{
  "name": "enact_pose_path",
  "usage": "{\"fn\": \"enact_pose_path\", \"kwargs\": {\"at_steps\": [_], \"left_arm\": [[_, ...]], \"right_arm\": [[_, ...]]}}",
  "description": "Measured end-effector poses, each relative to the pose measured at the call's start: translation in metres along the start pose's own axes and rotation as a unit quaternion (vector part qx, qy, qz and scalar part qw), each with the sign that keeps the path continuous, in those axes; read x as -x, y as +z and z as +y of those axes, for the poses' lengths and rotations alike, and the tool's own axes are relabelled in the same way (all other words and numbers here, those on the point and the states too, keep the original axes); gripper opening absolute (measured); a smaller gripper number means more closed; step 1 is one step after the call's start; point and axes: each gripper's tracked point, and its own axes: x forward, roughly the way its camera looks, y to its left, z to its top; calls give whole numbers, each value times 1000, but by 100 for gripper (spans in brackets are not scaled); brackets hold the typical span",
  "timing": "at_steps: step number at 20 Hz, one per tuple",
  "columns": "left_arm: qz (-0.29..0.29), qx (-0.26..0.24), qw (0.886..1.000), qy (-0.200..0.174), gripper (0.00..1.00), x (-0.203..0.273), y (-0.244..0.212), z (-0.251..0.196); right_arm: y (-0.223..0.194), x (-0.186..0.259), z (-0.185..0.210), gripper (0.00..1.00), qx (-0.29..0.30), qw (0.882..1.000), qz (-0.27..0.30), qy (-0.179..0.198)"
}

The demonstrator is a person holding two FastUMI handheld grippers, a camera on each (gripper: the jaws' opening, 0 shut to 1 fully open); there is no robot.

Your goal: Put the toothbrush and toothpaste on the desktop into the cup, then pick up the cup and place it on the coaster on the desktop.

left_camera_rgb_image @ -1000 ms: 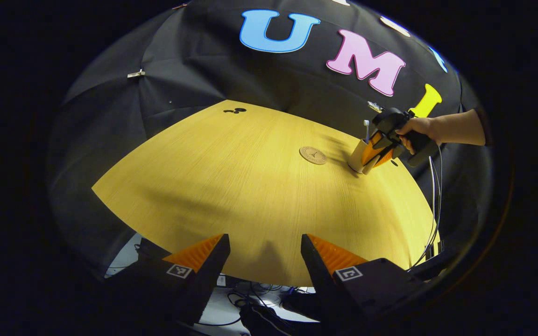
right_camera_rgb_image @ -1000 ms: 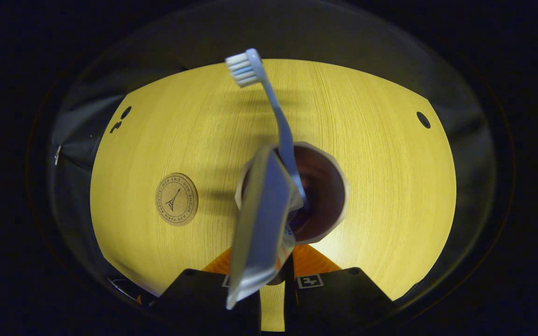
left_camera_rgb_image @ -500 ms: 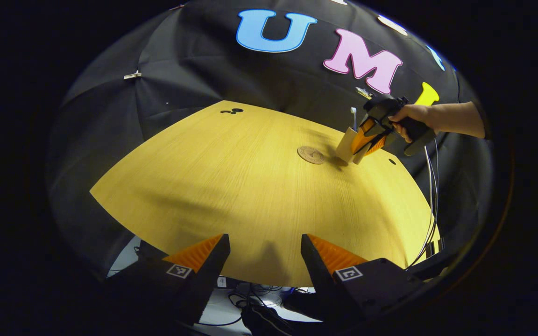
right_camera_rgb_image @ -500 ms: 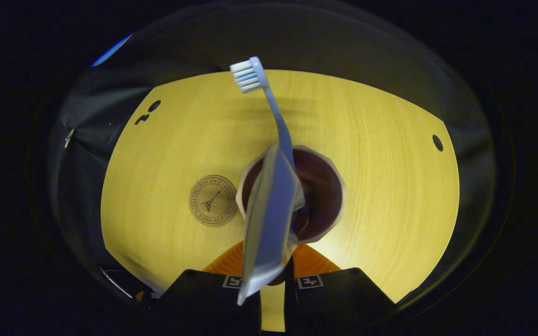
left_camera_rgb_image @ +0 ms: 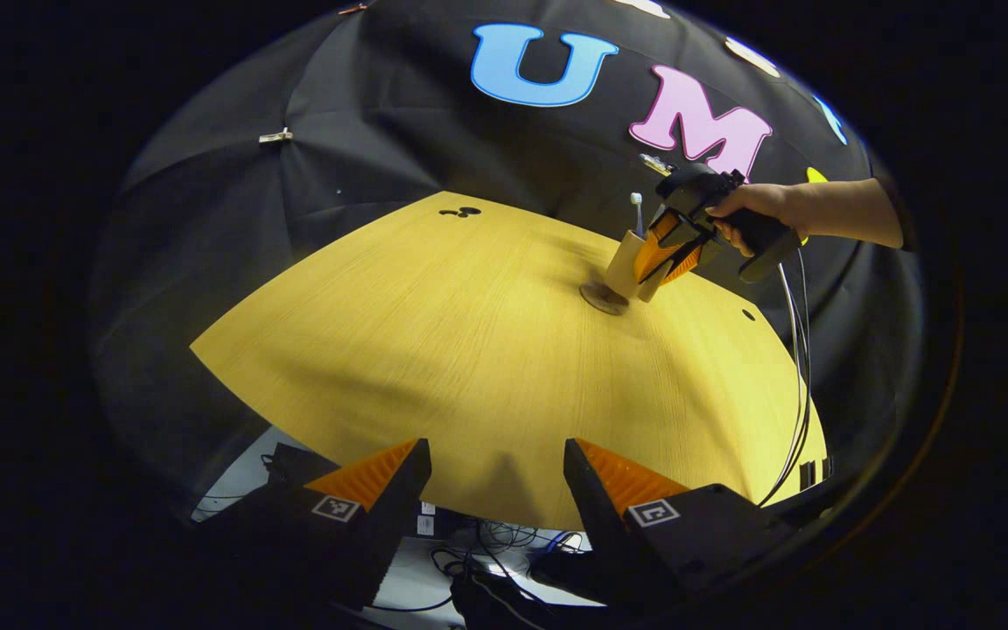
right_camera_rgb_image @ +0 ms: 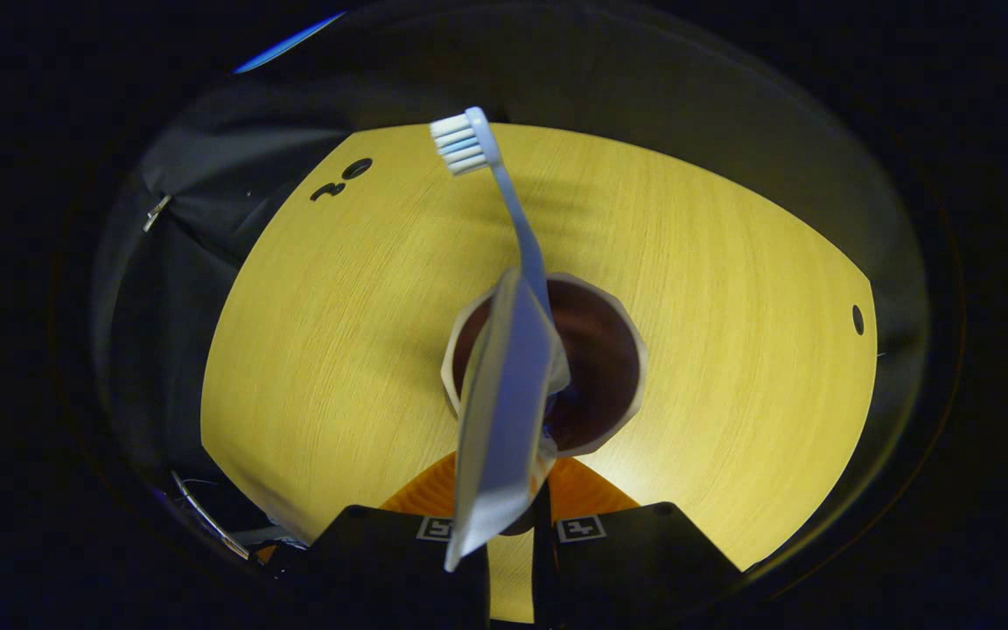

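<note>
Left gripper view: camera sits low off the near edge of the bench [left_camera_rgb_image: 434,350], facing across it toward the booth wall, its own fingers [left_camera_rgb_image: 609,481] at the bottom, the cup [left_camera_rgb_image: 625,265] and right gripper [left_camera_rgb_image: 663,261] well off at the far right. Right gripper view: camera looks steeply down from close above the cup [right_camera_rgb_image: 596,367], straight into its mouth, fingers [right_camera_rgb_image: 578,494] below. Both views share the cup, the toothbrush [right_camera_rgb_image: 504,192] and the yellow bench top
</note>
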Motion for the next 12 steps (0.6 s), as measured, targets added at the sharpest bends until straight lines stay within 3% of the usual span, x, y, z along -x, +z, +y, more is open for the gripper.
{"fn": "enact_pose_path", "kwargs": {"at_steps": [10,12], "left_arm": [[0,7,1000,18,95,10,0,13],[-3,3,1000,15,95,9,4,13]], "right_arm": [[-6,-9,10,29,27,999,16,-6],[-7,-5,15,33,24,1000,14,4]]}}
